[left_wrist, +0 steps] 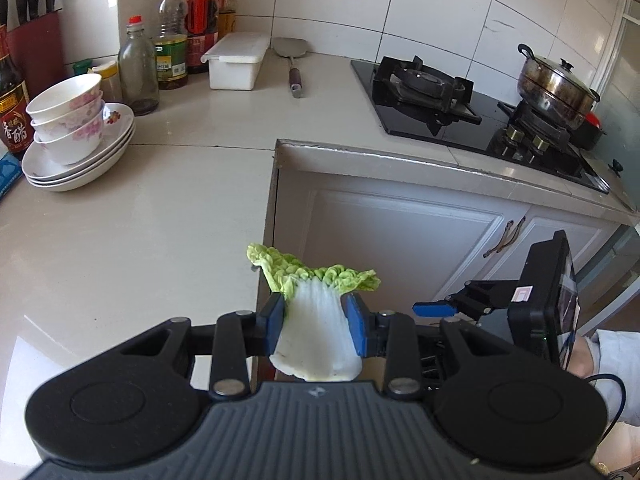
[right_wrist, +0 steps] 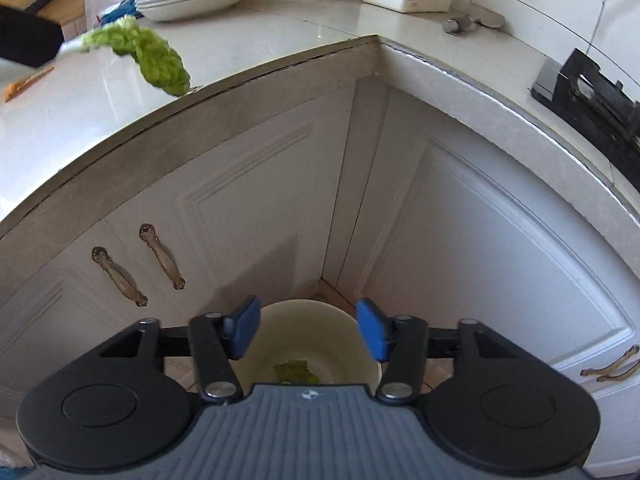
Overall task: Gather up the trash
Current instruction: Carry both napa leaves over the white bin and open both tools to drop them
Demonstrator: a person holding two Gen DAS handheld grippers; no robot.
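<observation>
My left gripper is shut on a cabbage leaf, white at the stalk and frilly green at the top, held just past the counter's corner. The same cabbage leaf shows at upper left in the right wrist view, with the left gripper's dark body beside it. My right gripper is open, nothing between its blue pads, and hangs over a cream trash bin on the floor in the cabinet corner. A green leaf scrap lies inside the bin. The right gripper's body appears at right in the left wrist view.
An L-shaped countertop carries stacked bowls and plates, bottles, a white box, a spatula, a gas hob with a steel pot. White cabinet doors with handles flank the bin. An orange scrap lies on the counter.
</observation>
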